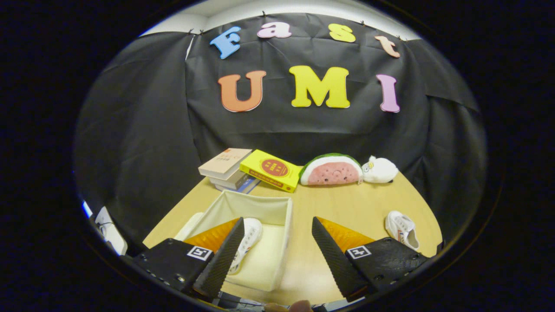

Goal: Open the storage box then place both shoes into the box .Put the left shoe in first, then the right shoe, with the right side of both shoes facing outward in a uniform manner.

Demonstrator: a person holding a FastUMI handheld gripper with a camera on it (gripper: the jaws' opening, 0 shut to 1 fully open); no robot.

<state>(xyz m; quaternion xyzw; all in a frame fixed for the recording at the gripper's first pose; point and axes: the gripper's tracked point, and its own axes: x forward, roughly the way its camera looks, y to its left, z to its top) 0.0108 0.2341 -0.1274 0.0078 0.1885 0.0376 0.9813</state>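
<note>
- Two shoes were on record: one white shoe (248, 239) lay inside the open storage box (284, 242), and a second white shoe (402, 229) lay on the desk (347, 206) near its right edge, well apart from the box.
- The shoe in the box lay along the box's left wall, long axis running from the near side toward the far wall; its near part was hidden behind the left finger, so heel and toe could not be told apart.
- The shoe on the desk lay with its long axis running near to far, slightly slanted; its near end was cut off by the right finger's mount.
- The gripper (273, 255) stood spread wide, holding nothing; the left finger overlapped the box, the right hung over bare desk.
- The box was pale, lidless at the top, set at the desk's near left part.
- The desk was light wood, enclosed by black cloth walls.
- Along the far edge stood a stack of books (227, 171), a yellow book (271, 170) leaning on it, a watermelon-slice plush (330, 170) and a small white plush (380, 169).
- A pale flat piece (188, 225) beside the box's left wall was hard to identify.
</note>
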